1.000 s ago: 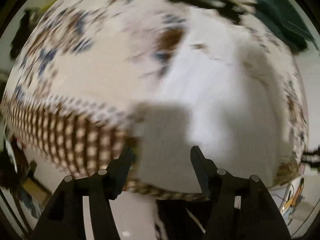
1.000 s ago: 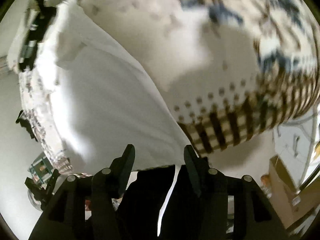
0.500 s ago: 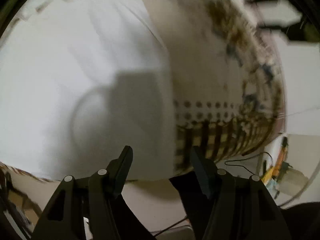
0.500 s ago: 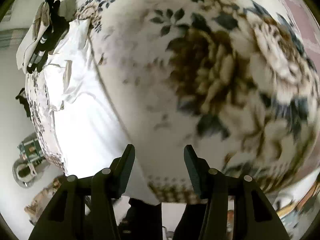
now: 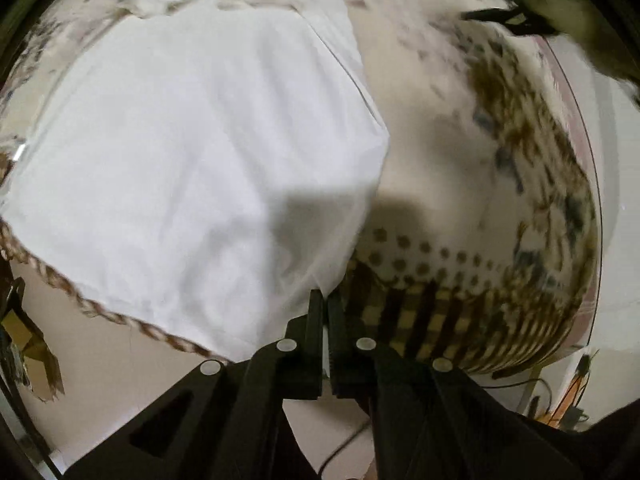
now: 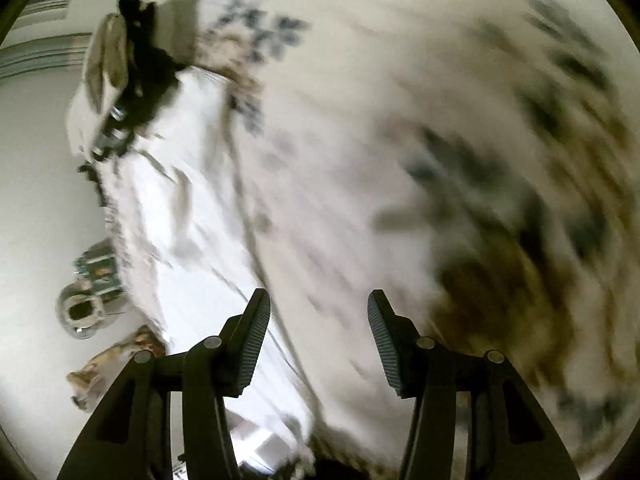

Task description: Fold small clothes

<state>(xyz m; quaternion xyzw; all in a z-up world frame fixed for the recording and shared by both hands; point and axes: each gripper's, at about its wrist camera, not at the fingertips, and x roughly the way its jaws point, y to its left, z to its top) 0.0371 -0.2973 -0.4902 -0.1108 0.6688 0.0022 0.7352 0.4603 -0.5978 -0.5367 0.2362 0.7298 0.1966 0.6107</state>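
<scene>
2 left fingers (image 5: pixel 325 300) pinching white garment (image 5: pixel 192 152) corner, long axis lying away; right fingers (image 6: pixel 256 320) spread.

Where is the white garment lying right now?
In the left wrist view, the white garment covers the left side of the patterned tablecloth, its near corner pinched in the left gripper.

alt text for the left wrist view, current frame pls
The left gripper is shut on the near corner of a white garment that lies spread flat on a floral tablecloth with a brown checked border. The gripper's shadow falls across the garment and the cloth just ahead of the fingers. Blurred dark items sit at the far right edge.
</scene>
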